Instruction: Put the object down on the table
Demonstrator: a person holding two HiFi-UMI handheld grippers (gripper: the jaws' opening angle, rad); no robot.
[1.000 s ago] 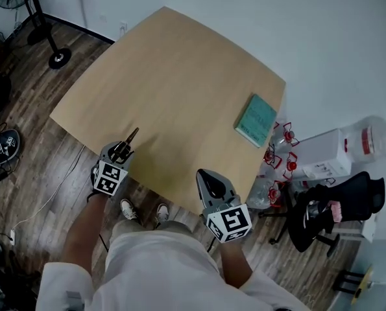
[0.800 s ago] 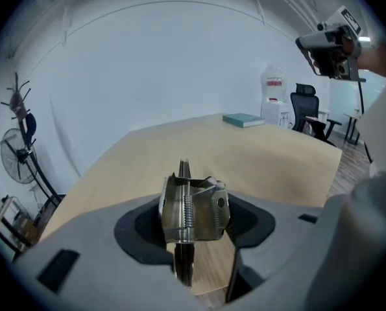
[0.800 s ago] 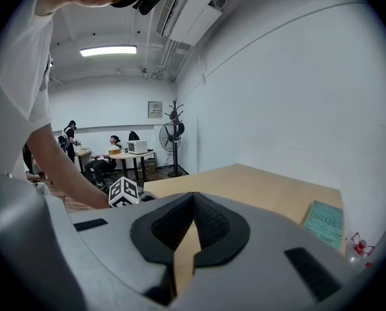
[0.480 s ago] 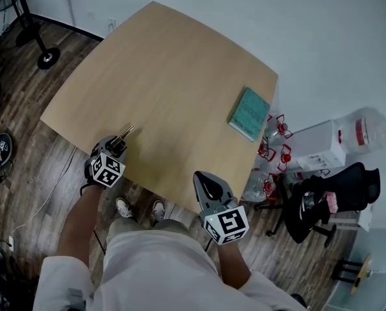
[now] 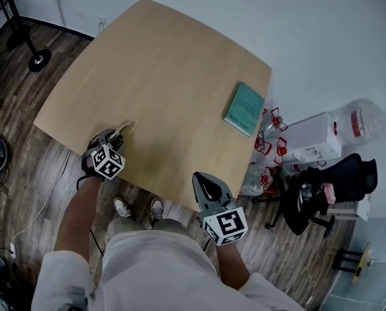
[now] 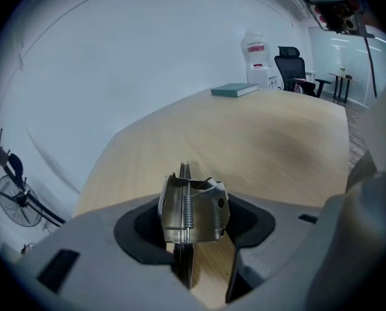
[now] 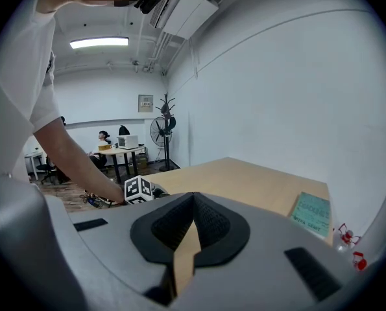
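Observation:
My left gripper (image 5: 117,135) is shut on a small metal spring clip (image 6: 191,203), which stands upright between the dark pads. The clip's thin end (image 5: 123,129) pokes out over the near left part of the light wooden table (image 5: 173,70), just above its surface. Whether the clip touches the wood I cannot tell. My right gripper (image 5: 202,179) hovers at the table's near edge, its jaws shut with nothing between them (image 7: 193,201).
A teal book (image 5: 244,107) lies at the table's right edge. Right of the table stand red-handled items (image 5: 272,141), a white box (image 5: 313,144), a large water bottle (image 5: 360,120) and a black office chair (image 5: 332,193). A fan stand (image 5: 34,56) is at far left.
The left gripper with the clip has edged a little further in over the table's near edge. The right gripper has hardly moved. The head view has drifted.

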